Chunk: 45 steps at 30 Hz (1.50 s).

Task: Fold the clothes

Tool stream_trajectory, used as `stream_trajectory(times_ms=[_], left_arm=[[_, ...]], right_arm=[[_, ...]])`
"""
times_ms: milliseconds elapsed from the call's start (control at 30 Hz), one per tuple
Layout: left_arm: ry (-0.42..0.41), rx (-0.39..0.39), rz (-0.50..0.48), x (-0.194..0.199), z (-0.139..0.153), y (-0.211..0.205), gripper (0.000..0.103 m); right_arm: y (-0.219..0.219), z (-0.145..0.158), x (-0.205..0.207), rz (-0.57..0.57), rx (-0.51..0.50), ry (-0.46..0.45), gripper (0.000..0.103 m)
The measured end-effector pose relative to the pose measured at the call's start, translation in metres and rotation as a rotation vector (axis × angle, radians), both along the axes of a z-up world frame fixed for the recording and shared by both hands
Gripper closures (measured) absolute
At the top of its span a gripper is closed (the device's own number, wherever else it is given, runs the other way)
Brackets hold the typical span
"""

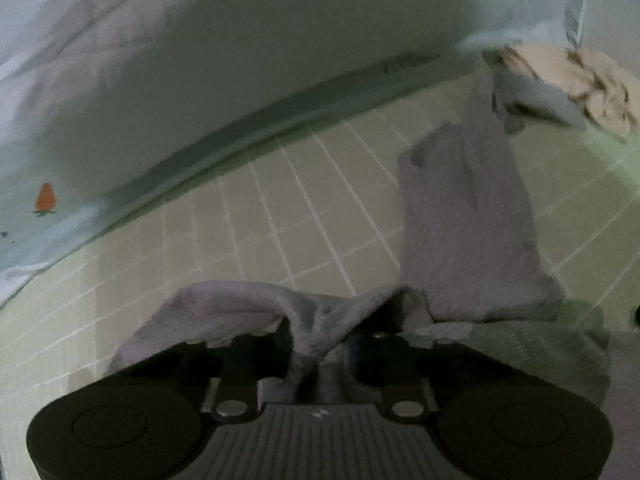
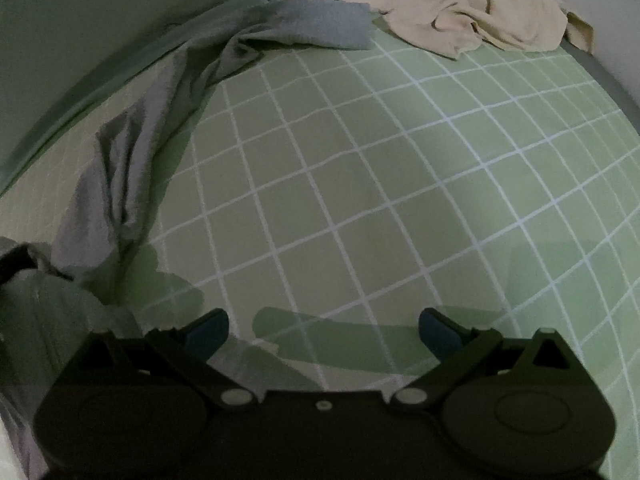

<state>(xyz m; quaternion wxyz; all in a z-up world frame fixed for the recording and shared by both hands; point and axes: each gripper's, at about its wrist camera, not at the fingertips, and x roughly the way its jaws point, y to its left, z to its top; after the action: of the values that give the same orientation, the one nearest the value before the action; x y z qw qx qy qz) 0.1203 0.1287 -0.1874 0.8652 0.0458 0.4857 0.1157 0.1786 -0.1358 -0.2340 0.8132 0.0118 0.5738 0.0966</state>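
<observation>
A grey garment (image 1: 468,216) trails in a long strip across the green checked bed sheet (image 1: 256,224). My left gripper (image 1: 320,344) is shut on a bunched end of it, with cloth draped over both fingers. In the right wrist view the same grey garment (image 2: 136,148) runs along the left side up to a flatter part at the top. My right gripper (image 2: 322,330) is open just above the sheet (image 2: 360,184), its blue-padded fingers (image 2: 206,330) wide apart with nothing between them.
A crumpled beige garment (image 2: 464,12) lies at the far end of the bed, also seen as the beige garment (image 1: 576,80) in the left wrist view. A pale wall (image 1: 200,60) runs along the bed's edge. A grey bed border (image 2: 600,68) shows at right.
</observation>
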Motion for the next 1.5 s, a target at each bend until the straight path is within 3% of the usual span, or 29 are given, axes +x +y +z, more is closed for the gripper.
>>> stream_trajectory(times_ms=[333, 433, 667, 833, 1033, 1500], left_arm=[[-0.200, -0.120, 0.222, -0.131, 0.082, 0.022, 0.082], [-0.181, -0.165, 0.321, -0.185, 0.076, 0.033, 0.082], [-0.063, -0.377, 0.503, -0.266, 0.019, 0.053, 0.083], [-0.055, -0.406, 0.504, -0.281, 0.015, 0.058, 0.081], [-0.069, -0.424, 0.483, -0.289, 0.023, 0.064, 0.077], [-0.068, -0.370, 0.493, -0.247, 0.062, 0.084, 0.060]], right_arm=[[0.029, 0.030, -0.045, 0.091, -0.019, -0.055, 0.000], [0.043, 0.035, -0.070, 0.135, -0.031, -0.062, 0.000], [0.070, 0.018, -0.142, 0.234, -0.093, -0.008, 0.001], [0.073, 0.011, -0.169, 0.226, -0.119, 0.015, 0.001], [0.080, 0.022, -0.173, 0.207, -0.154, -0.013, 0.000], [0.096, 0.051, -0.150, 0.178, -0.093, -0.043, 0.000]])
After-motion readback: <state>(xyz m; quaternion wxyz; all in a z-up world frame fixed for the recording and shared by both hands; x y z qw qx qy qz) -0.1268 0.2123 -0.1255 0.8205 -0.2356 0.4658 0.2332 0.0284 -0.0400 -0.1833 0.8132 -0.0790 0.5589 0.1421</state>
